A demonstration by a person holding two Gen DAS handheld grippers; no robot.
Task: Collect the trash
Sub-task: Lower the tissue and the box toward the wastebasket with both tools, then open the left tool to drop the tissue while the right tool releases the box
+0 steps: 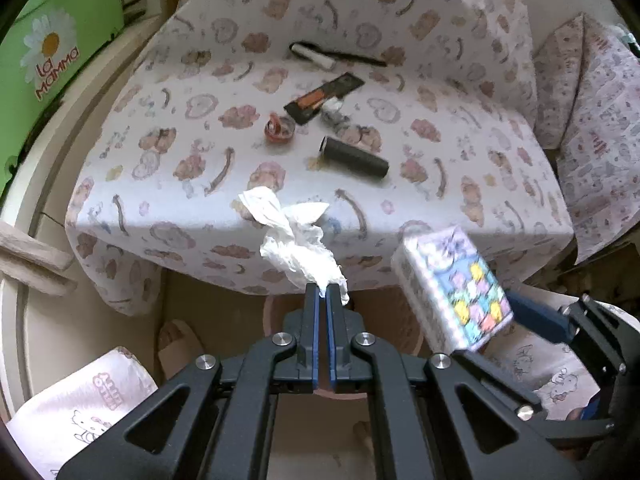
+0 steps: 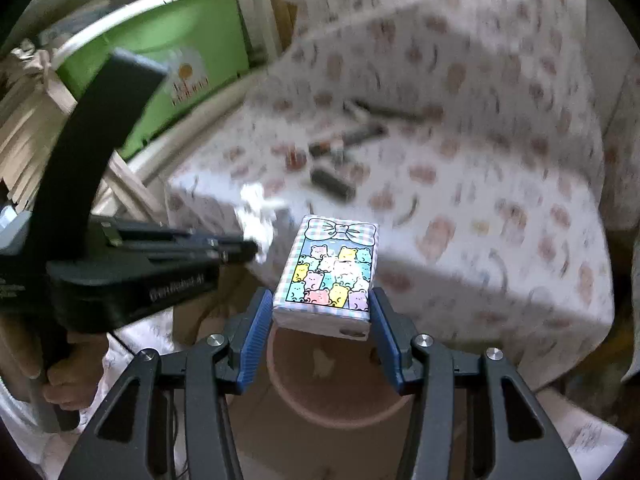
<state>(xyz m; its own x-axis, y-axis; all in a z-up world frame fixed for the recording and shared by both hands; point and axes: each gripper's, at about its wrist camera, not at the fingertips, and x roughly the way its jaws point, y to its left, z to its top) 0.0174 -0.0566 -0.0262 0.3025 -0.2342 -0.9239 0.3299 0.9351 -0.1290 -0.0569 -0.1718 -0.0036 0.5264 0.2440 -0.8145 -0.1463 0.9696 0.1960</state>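
Crumpled tissue (image 1: 296, 240) pinched by its tail in left claw (image 1: 323, 294), above the pink bin (image 2: 340, 380); thin grip, could slip out & miss. Tissue pack (image 2: 330, 272) sits between right claw (image 2: 320, 320) pads, clamped w/ rear end only, may tip. Rest of trash at 12 o'clock on surface (image 1: 440, 184). Green box (image 1: 60, 52) reads "la MAMMA".

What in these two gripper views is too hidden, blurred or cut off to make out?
- Pink bin below the grippers: its inside is blocked by the tissue pack in the right wrist view, and by the left gripper in the left wrist view.
- Table items such as the dark tube: motion-blurred in the right wrist view.
- Black wrapper: print too small, left wrist view.
- Crumpled tissue: smeared white patch in the right view.
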